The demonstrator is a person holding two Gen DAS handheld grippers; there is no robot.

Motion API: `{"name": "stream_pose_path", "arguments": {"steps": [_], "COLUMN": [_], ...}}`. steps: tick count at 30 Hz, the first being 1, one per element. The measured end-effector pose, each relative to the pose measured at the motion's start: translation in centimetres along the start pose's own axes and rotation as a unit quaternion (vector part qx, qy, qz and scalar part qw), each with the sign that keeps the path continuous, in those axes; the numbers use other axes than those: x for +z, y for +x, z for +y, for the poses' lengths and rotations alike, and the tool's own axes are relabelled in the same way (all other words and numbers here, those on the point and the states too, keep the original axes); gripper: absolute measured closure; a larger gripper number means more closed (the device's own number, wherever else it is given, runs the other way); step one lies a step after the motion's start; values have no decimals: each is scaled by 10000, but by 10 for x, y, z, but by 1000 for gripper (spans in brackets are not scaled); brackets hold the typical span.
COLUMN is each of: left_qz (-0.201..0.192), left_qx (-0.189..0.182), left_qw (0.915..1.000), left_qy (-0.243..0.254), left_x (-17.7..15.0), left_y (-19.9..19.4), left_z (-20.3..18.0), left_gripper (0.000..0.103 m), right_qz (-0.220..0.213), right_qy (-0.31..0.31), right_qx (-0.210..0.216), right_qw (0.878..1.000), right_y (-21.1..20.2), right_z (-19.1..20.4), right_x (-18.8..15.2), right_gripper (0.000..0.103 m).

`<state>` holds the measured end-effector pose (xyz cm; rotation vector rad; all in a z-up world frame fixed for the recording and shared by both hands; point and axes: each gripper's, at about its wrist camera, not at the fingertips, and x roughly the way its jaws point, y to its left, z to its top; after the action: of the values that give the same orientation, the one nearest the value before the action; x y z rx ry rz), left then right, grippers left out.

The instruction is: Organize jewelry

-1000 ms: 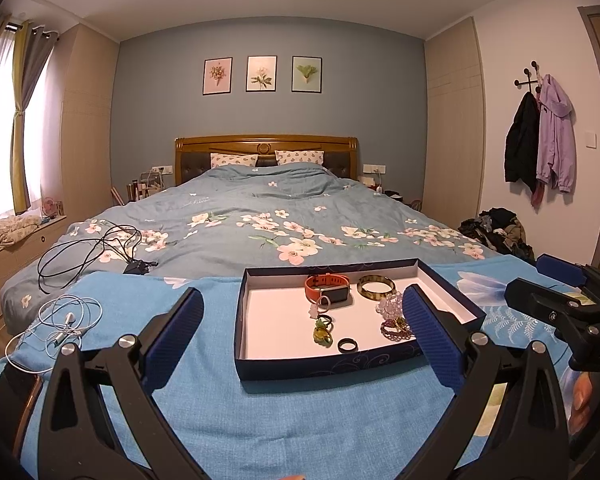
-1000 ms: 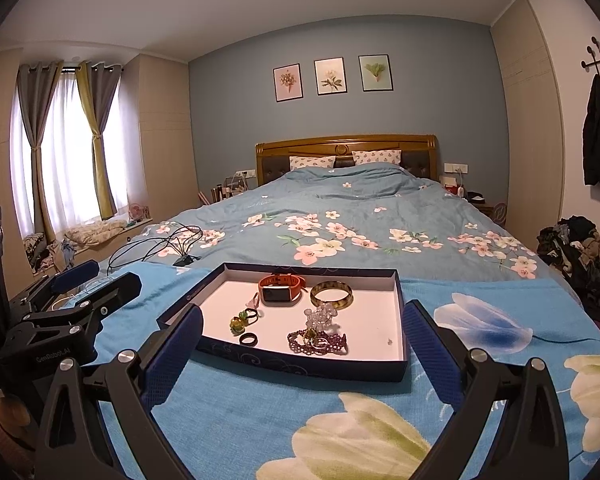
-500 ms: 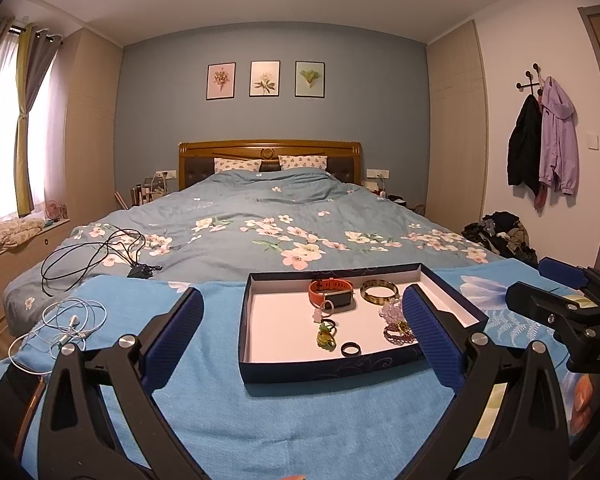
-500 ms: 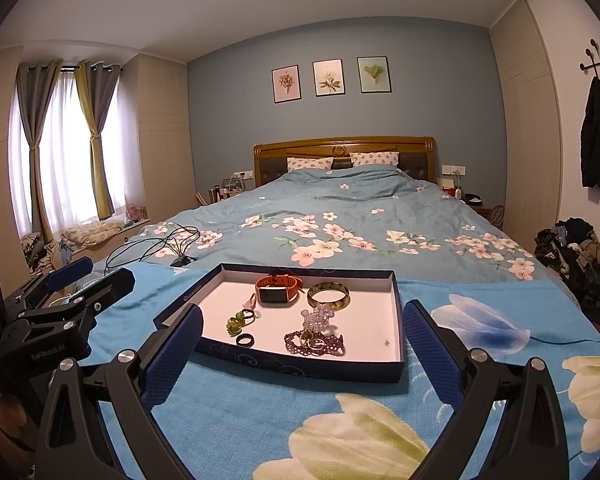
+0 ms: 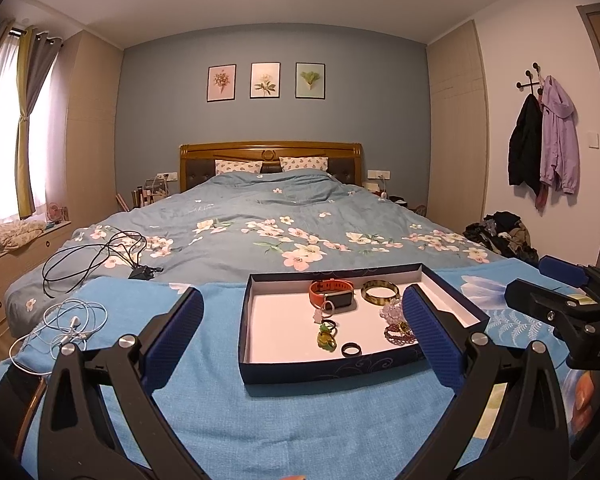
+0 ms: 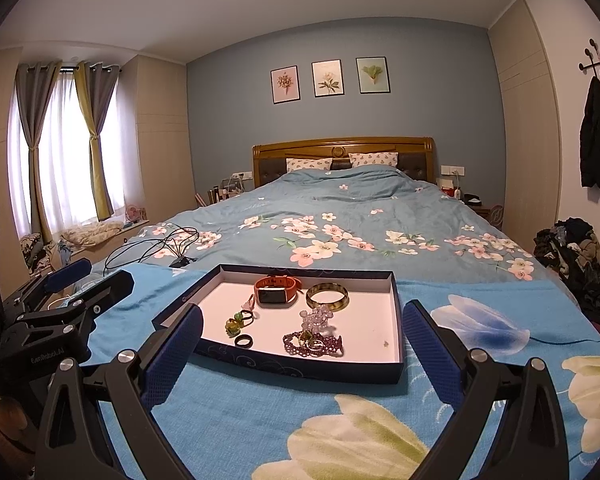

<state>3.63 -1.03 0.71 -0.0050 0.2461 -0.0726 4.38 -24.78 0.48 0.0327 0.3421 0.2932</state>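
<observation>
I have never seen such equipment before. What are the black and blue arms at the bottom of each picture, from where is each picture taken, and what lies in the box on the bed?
There is no robot here. A person holds one hand-held grasping tool in each hand, and each tool carries a wide-angle camera looking forward along its two fingers. One picture comes from the left tool, the other from the right tool. Each also sees the other tool at its edge. Both tools are open and hold nothing.

On the bed, on a blue blanket, stands a shallow dark blue box. Inside lie an orange watch, a gold bangle, a black ring, a green-and-yellow piece, clear beads and a purple bead bracelet. White earphones lie to the left.
</observation>
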Motion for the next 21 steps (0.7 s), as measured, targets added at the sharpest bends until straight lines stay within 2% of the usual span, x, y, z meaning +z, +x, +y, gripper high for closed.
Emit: {"name": "stream_pose_path", "arguments": {"steps": [21], "left_qz": [-20], "left_qx": [16], "left_qw": [10000], "left_qy": [34], "left_x": [3], "left_y": [-2], "left_z": [-4], "left_gripper": [5], "right_qz": [33], "right_qy": [2], "right_qx": [11], "right_qw": [10000], "right_y": [2], "right_z": [-2], "right_x": [0], "right_gripper": [7]}}
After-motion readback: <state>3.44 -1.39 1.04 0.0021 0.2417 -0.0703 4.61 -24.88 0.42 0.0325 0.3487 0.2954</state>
